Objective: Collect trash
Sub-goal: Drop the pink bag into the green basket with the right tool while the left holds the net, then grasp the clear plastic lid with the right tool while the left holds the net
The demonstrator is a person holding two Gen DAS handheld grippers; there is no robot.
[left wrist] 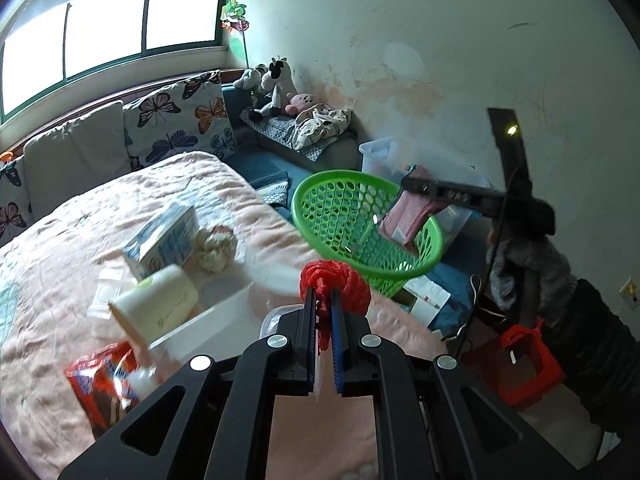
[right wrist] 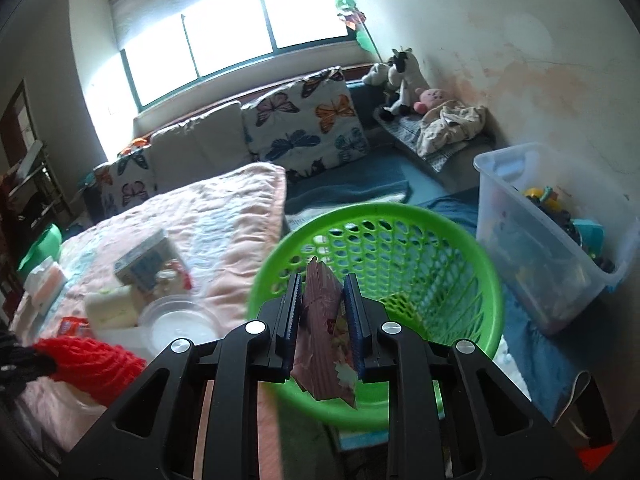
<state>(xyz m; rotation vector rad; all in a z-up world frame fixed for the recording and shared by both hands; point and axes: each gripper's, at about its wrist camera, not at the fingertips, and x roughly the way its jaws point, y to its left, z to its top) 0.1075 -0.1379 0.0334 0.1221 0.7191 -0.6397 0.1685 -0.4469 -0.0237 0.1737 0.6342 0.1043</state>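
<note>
My left gripper (left wrist: 325, 294) is shut on a red foam net (left wrist: 336, 282), held above the pink bedspread (left wrist: 160, 184) just short of the green basket (left wrist: 430, 250). My right gripper (right wrist: 323, 282) is shut on a pink wrapper (right wrist: 325, 332) and hangs over the green basket (right wrist: 490, 280); in the left wrist view the same gripper (left wrist: 404, 188) holds the wrapper (left wrist: 406, 220) over the basket's far rim. The red net (right wrist: 86, 358) shows at the lower left of the right wrist view. Blue-white carton (left wrist: 162, 238), crumpled paper (left wrist: 216, 248), white roll (left wrist: 158, 306) and red snack bag (left wrist: 100, 384) lie on the bed.
A clear storage bin (right wrist: 520, 216) with toys stands right of the basket. A clear plastic bowl (right wrist: 180, 322) sits on the bed. Butterfly cushions (left wrist: 180, 116) and plush toys (left wrist: 276, 84) line the window side. A red bag (left wrist: 516, 360) and a booklet (left wrist: 426, 294) lie on the floor.
</note>
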